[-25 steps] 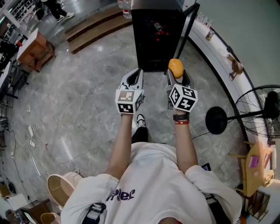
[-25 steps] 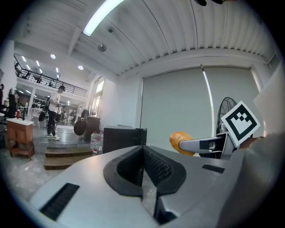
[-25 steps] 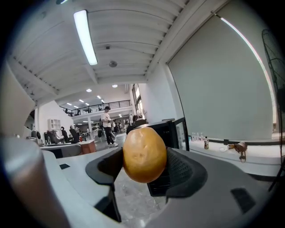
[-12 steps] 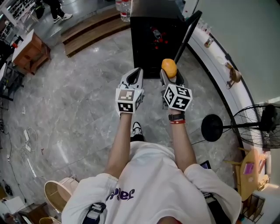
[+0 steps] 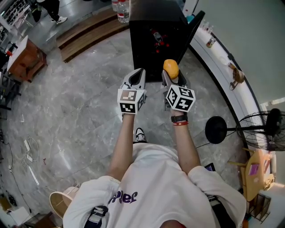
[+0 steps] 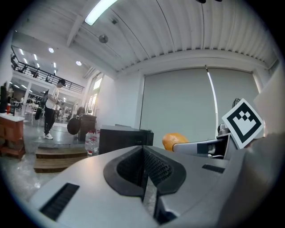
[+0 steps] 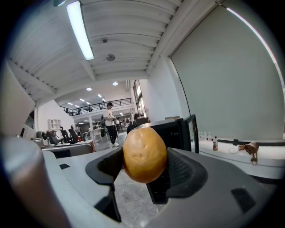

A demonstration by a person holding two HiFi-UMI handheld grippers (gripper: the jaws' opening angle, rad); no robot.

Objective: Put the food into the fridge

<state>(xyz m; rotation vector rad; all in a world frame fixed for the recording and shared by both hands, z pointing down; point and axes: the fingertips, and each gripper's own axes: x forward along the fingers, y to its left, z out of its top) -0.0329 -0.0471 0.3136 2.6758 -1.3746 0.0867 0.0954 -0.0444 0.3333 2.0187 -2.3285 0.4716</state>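
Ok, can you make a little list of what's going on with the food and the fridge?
thing held: round orange food
holder: right gripper, jaws pressed on the food
other hand: left gripper, shut, empty
fridge: black, on the floor ahead
door: open
food in fridge yet: no

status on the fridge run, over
Left hand-held gripper shut, empty. Right hand-held gripper shut on orange food item. Fridge ahead, door open, nothing blocking it.

polished grey stone floor (image 5: 75,107), matt black fridge (image 5: 153,11), smooth waxy food (image 7: 144,153), wooden steps (image 5: 89,32).
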